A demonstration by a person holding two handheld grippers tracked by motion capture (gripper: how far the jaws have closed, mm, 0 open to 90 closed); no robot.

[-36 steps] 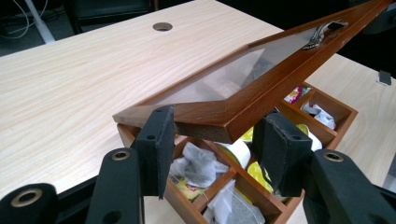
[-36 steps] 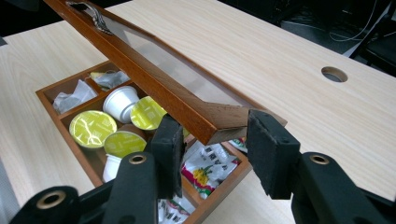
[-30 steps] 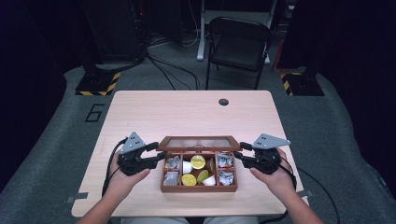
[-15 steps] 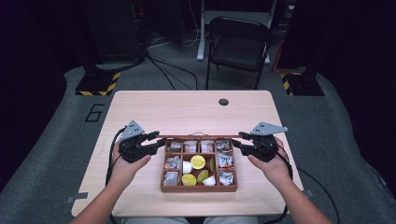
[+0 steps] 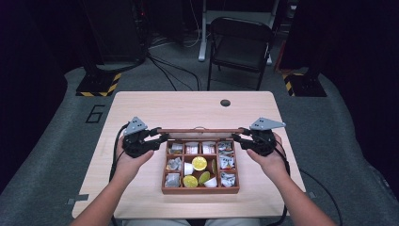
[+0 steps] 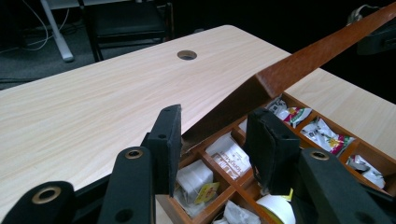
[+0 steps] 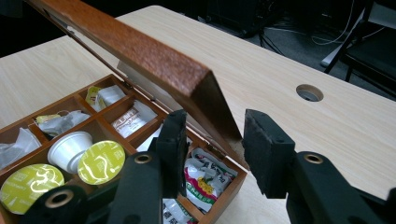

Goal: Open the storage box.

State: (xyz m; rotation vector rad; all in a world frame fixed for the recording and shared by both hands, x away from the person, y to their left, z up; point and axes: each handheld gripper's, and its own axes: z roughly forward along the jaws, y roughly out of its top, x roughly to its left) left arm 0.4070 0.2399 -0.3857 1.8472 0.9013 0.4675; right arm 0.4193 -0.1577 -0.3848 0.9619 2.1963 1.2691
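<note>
A wooden compartment box sits at the table's near middle, holding yellow-topped capsules, white cups and tea sachets. Its hinged lid stands raised along the back edge, seen edge-on from above. My left gripper clamps the lid's left end, and the left gripper view has the lid running off between the left gripper's jaws. My right gripper clamps the right end, where the lid's corner sits between the right gripper's pads. Both pairs of jaws have just been closing on the lid.
The light wooden table has a round cable hole near its back edge. Behind the table stands a black folding chair, with cables and dark equipment stands on the grey floor.
The lid has swung up from a low tilt over the box to standing raised at the back. Both hands moved away from the person with it.
</note>
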